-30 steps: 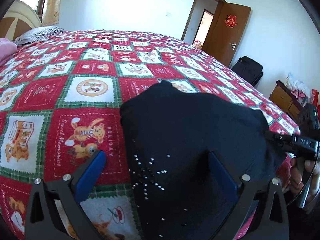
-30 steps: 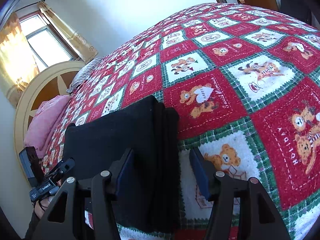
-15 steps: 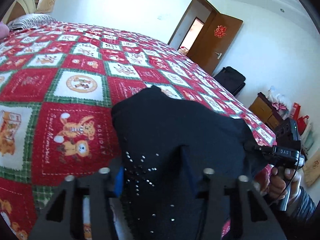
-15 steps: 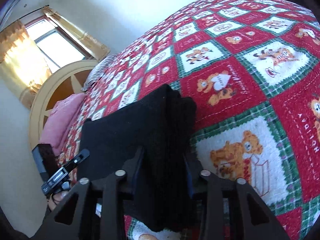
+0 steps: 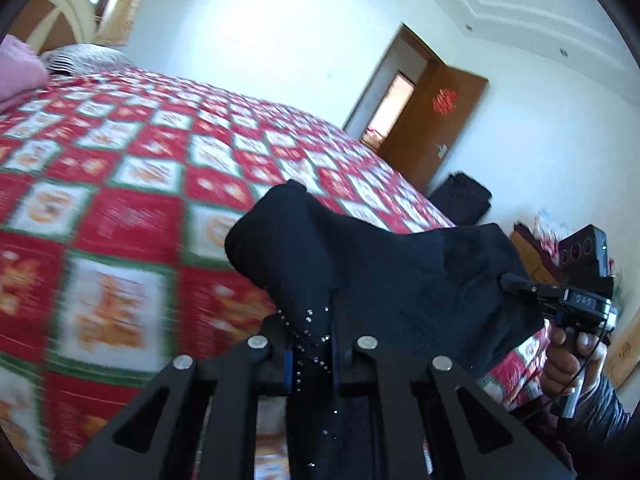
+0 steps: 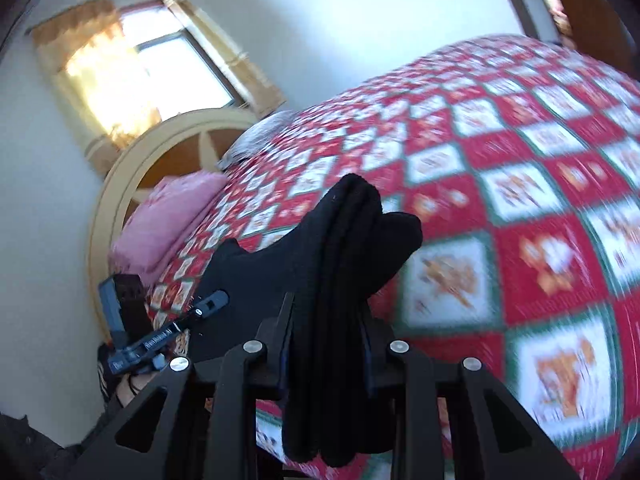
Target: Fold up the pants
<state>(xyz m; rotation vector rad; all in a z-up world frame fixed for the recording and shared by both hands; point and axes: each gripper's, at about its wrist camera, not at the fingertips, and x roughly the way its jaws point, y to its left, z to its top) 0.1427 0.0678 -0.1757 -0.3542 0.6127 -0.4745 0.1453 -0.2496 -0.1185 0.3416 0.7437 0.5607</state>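
Black pants point(image 5: 380, 264), folded thick, hang in a sagging span above the red quilted bed point(image 5: 120, 208). My left gripper point(image 5: 310, 344) is shut on the end with small rhinestones point(image 5: 306, 322). In the right wrist view the layered other end of the pants point(image 6: 340, 248) sits between the fingers of my right gripper point(image 6: 326, 332). Its jaws are closing and the pads press the stack. Each view shows the other gripper at the far end of the cloth: the right gripper point(image 5: 514, 280) held by a hand point(image 5: 568, 360), and the left gripper point(image 6: 216, 300).
The bed's quilt point(image 6: 520, 200) spreads wide beyond the pants. A pink pillow point(image 6: 168, 216) and a round headboard point(image 6: 160, 148) lie at the head end. An open brown door point(image 5: 436, 120), a black bag point(image 5: 460, 200) and a low cabinet point(image 5: 532, 256) stand past the bed's foot.
Both grippers closed on the ends of the pants and rose, lifting the cloth off the quilt so it now sags between them. The views are blurred with motion.
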